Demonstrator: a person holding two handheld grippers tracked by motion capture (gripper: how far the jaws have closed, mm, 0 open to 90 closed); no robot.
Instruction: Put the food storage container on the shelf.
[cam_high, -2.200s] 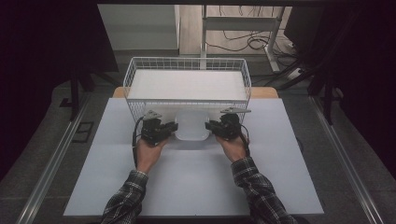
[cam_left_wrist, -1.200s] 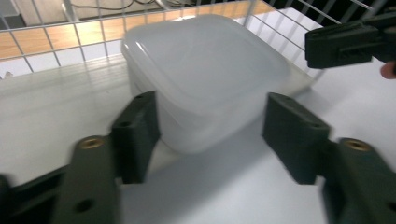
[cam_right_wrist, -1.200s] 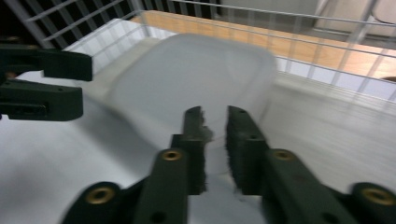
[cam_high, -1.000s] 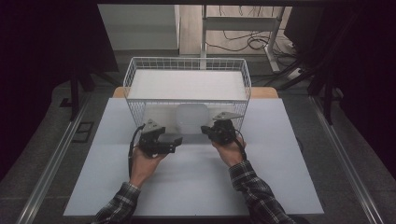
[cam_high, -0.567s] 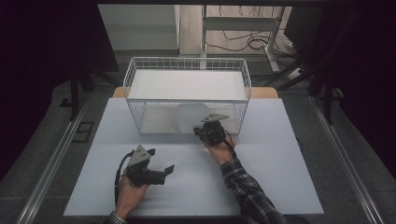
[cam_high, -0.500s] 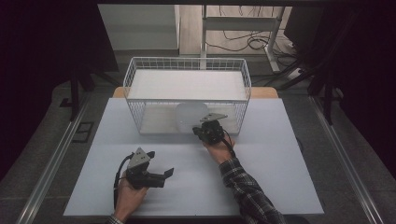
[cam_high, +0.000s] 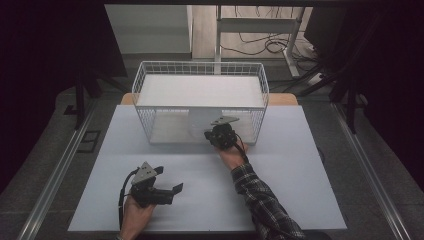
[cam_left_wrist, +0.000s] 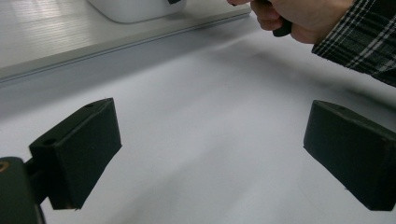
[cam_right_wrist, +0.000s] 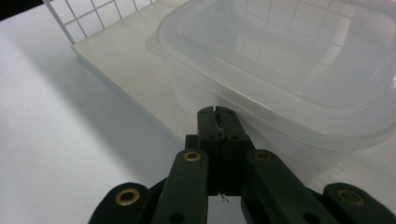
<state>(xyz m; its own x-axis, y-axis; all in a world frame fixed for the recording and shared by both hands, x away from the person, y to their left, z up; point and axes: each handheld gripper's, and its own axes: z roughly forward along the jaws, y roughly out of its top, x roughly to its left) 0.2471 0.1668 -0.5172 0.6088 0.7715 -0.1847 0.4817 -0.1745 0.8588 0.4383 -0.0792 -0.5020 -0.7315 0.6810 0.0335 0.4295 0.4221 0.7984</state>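
Note:
A clear plastic container (cam_high: 196, 123) (cam_right_wrist: 289, 60) sits in the open front of a white wire basket (cam_high: 145, 117), on its pale floor panel (cam_right_wrist: 121, 51). My right gripper (cam_high: 210, 134) (cam_right_wrist: 217, 112) is shut with nothing between its jaws, its tips against the container's wall just under the rim. My left gripper (cam_high: 169, 180) (cam_left_wrist: 210, 154) rests low over the near left of the white table (cam_high: 280, 175), well away from the basket. Its jaws opened wide and have just come in a touch, with nothing between them. The container's base (cam_left_wrist: 135, 7) lies far ahead of them.
A white board (cam_high: 200, 90) lies across the basket's top. The person's right hand and plaid sleeve (cam_left_wrist: 355, 32) reach across ahead of the left gripper. Dark floor, table rails and cables surround the table.
Both grippers held the container in front of the basket. The left one let go and drew back to the near left. The right one moved the container into the basket.

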